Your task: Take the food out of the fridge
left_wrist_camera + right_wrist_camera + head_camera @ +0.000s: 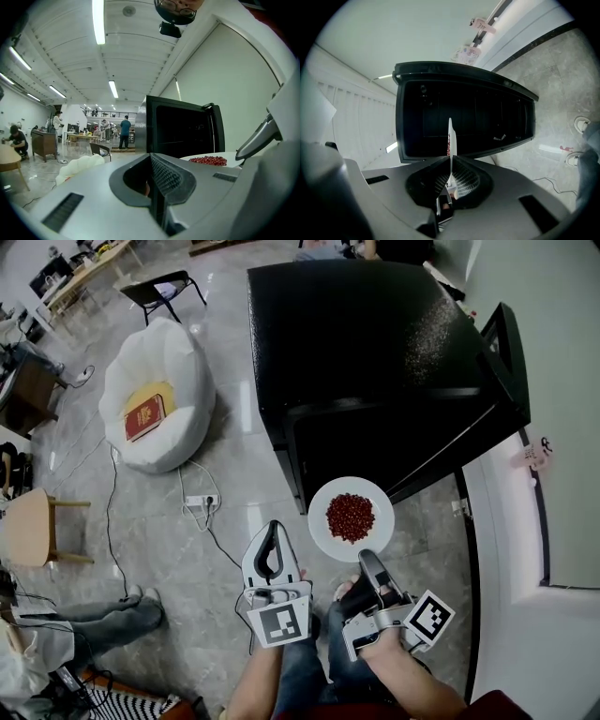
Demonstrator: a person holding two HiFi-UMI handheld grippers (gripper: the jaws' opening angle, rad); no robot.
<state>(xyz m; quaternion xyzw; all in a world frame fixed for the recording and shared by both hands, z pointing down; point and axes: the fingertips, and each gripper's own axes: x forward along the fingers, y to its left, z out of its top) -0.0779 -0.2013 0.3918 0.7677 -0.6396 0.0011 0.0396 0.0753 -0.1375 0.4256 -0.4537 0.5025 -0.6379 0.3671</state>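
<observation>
One plate (323, 521), rim tight in right gripper (368, 561)

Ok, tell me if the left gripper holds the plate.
No, the right gripper pinches the plate by its rim; the left gripper is shut on nothing, apart from it.

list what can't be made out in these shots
- Inside of the fridge: head view, hidden beneath its top; right gripper view, too dark.
- What the red food on the plate is: too small in the head view; plate edge-on in the right gripper view.
- Title of the red book: too small, head view.
</observation>
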